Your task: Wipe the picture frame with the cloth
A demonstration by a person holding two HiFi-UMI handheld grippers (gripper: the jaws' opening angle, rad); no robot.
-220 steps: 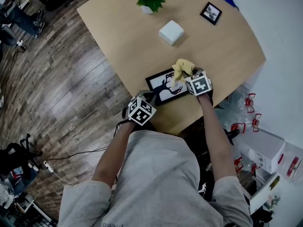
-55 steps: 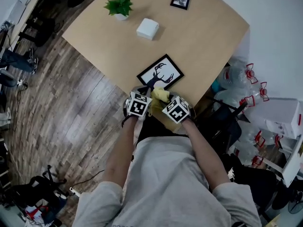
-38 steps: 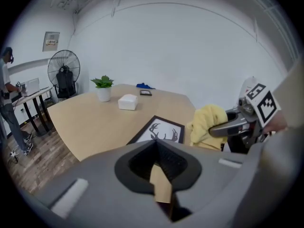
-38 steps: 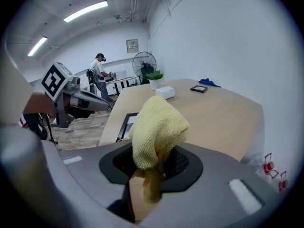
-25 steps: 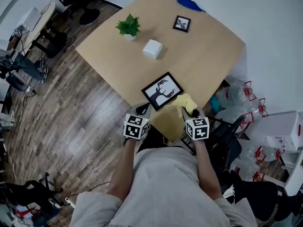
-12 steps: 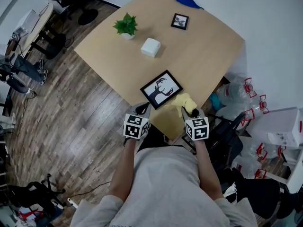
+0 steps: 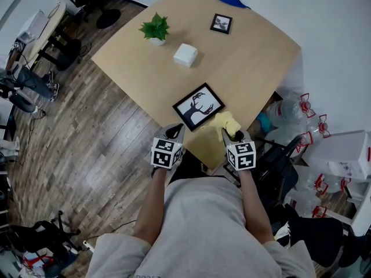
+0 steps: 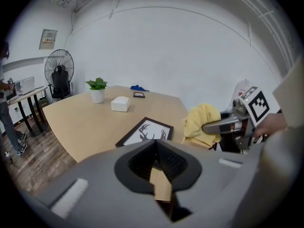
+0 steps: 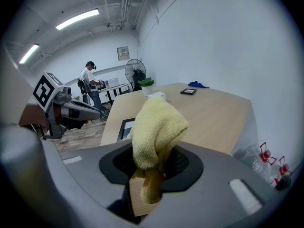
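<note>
Head view looks down on me at the near edge of the table (image 7: pixel 255 51). My right gripper (image 7: pixel 233 136) is pinched tight on the yellow cloth (image 7: pixel 223 122). In the right gripper view the cloth sticks up in a fat lump from between my two fingers, so I have a good hold on it.

My left gripper (image 7: pixel 177 130) has its fingers pressed together. The left gripper view shows nothing between them, just a bit of table past the tips.

The picture frame (image 7: pixel 198 106) lies flat on the table, close to the near edge. It has a black rim and a deer picture inside. From my left gripper it sits at about 1 o'clock. From the cloth it sits at about 10 o'clock, just beside it. The cloth looks lifted off the table and not on the glass, but I cannot be sure it is not brushing the frame's corner.

Farther away, at 12 o'clock, I see a white box (image 7: pixel 185 55), a little plant (image 7: pixel 155 28) and a small frame (image 7: pixel 221 23).

I think I am in the wiping step, with the cloth off to the side of the frame. My next move calls for taking the cloth toward 10 o'clock, setting it down on the glass and rubbing gently across. My left gripper could press the rim, because the frame may slide off this edge.
</note>
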